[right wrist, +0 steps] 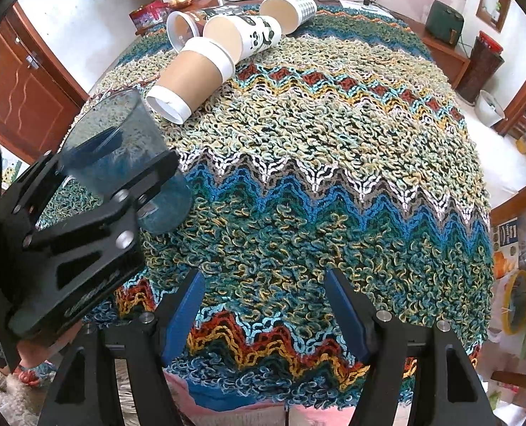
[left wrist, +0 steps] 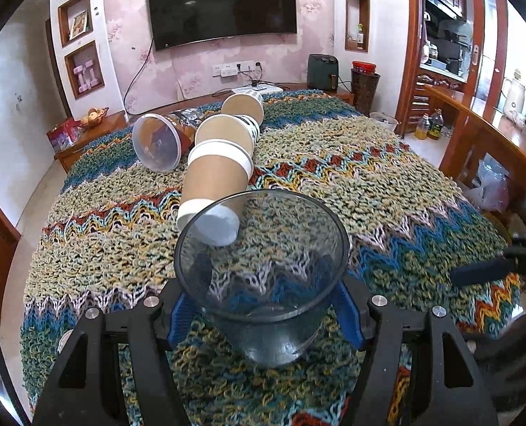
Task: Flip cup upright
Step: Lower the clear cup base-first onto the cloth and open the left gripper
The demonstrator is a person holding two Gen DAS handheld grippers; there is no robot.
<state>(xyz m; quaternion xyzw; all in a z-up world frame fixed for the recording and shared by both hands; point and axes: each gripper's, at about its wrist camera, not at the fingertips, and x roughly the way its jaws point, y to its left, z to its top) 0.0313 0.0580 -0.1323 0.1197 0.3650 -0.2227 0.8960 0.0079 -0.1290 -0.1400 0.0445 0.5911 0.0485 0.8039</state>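
Observation:
My left gripper (left wrist: 263, 312) is shut on a clear bluish glass cup (left wrist: 263, 277), its mouth facing away and up, tilted over the knitted cloth. The right wrist view shows the same cup (right wrist: 120, 149) held in the left gripper (right wrist: 96, 191) at the left, its base close to the cloth. My right gripper (right wrist: 264, 305) is open and empty over the cloth's near edge. A brown paper cup (left wrist: 215, 186) with white bands lies on its side just beyond the glass; it also shows in the right wrist view (right wrist: 191, 78).
Three more cups lie on their sides further back: a panda-print cup (right wrist: 248, 33), a checked cup (right wrist: 289, 10) and a clear-lidded brown cup (left wrist: 163, 140). The zigzag knitted cloth (right wrist: 334, 163) covers the table. A wooden chair (left wrist: 483, 142) stands at the right.

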